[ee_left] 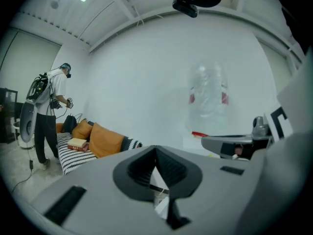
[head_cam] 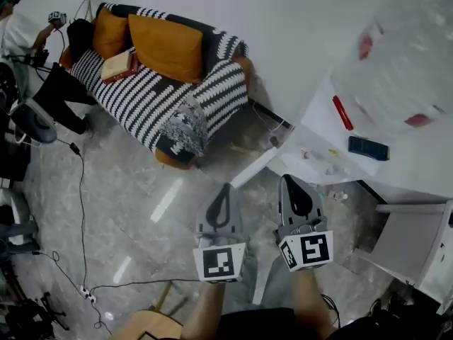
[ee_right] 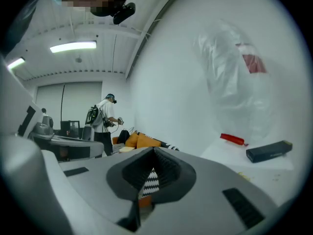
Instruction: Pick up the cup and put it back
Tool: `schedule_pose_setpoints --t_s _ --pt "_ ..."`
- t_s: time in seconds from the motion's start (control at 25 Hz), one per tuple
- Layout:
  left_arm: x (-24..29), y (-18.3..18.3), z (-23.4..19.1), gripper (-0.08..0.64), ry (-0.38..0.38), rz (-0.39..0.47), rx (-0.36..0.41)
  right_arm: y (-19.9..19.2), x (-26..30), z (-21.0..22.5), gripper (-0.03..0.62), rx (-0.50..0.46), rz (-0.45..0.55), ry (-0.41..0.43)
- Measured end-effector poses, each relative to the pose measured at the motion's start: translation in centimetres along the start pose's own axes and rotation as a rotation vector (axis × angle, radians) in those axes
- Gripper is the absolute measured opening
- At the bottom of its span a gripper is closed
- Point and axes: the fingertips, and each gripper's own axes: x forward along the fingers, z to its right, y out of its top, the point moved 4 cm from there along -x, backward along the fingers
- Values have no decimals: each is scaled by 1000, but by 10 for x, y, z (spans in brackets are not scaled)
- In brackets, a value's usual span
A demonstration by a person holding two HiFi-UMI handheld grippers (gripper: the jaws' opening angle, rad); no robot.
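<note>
**Stage of task:** no cup can be made out in any view, so its place cannot be told. Neither gripper carries anything. Judged from this, the pick-up is either not begun or already over, and the pictures do not settle which.

**Count, left to right:**
- Person (head_cam: 21,34), standing at the far left: one.
- Striped sofa (head_cam: 163,105): one. On it are two orange cushions (head_cam: 166,47) and one book (head_cam: 119,66).
- Left gripper (head_cam: 225,188): one, held in the air over the floor, fingers together with nothing between them.
- Right gripper (head_cam: 291,180): one, just beside the left, fingers likewise together and empty.
- White counter (head_cam: 396,172): one, at the right, well apart from both grippers. It carries:
  - one red stick-shaped item (head_cam: 342,112);
  - one dark flat box (head_cam: 368,147);
  - one clear plastic bag (head_cam: 403,69);
  - a few small bits too small to name.
</note>
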Motion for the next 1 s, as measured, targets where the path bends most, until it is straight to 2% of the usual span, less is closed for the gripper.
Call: schedule_pose_setpoints --t_s 0.08,0.24,0.4,0.52,0.64,0.8,1.0 --pt "-18 29 4 12 -22 22 -8 30 -12 -13 11 22 20 5" --pt "-34 94 9 12 -11 80 -31 103 -22 -20 11 -30 82 5" --pt "-47 143 21 12 -32 147 13 154 -41 -33 11 -53 164 39" --pt "-56 167 40 12 -62 184 31 170 -54 -33 11 -56 184 58" --pt "-57 177 55 12 -53 198 59 180 -58 -26 11 -51 191 91" --pt "-51 197 86 12 -94 230 97 198 -57 -8 11 -58 199 132" --pt "-62 209 113 12 -91 258 96 210 -82 -4 11 -79 216 176"
